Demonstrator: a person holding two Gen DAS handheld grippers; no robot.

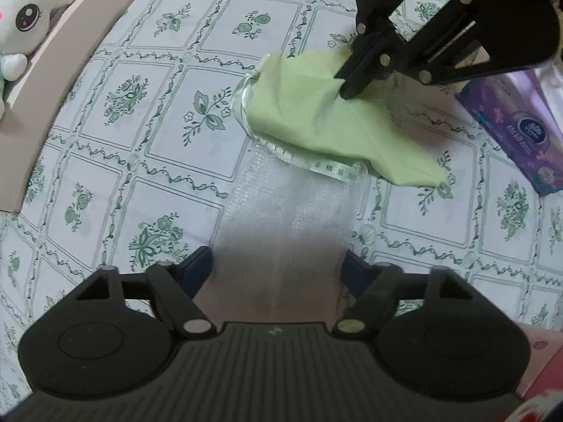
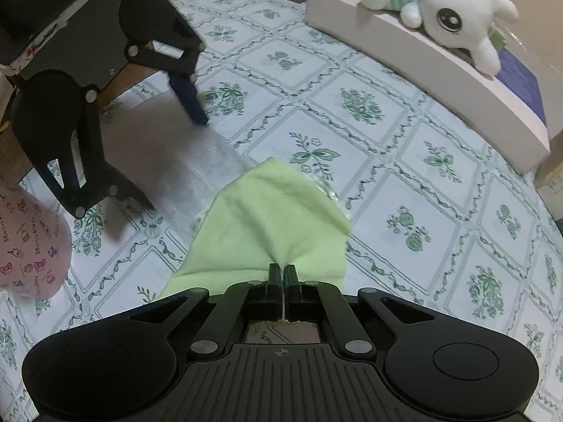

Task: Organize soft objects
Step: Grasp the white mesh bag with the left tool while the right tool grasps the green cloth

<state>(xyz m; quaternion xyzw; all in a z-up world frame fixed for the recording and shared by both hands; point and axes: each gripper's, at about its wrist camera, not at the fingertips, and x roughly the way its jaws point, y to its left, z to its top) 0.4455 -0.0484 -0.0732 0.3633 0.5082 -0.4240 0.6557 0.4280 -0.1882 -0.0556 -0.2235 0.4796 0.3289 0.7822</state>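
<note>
Green cloth (image 2: pixel 267 218), light and limp, on patterned surface (image 2: pixel 404 176) half out of a sheer mesh pouch (image 1: pixel 292 204): right tongs (image 2: pixel 283 274) pinch its fold; left tongs (image 1: pixel 278 263) open astride pouch; best lifted by an edge.

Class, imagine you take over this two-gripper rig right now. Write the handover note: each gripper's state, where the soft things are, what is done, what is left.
Right gripper: shut on the green cloth, pinching a fold near its edge.
Left gripper: jaws apart, straddling the sheer mesh bag; not gripping it.
The cloth lies partly inside the bag's ribbon-trimmed mouth, on the floral tablecloth.
Plush rabbit lies on the white box.
Done: cloth seized.
Left: probably hold the bag and finish bagging the cloth, or pull it out; which one I cannot tell.
</note>
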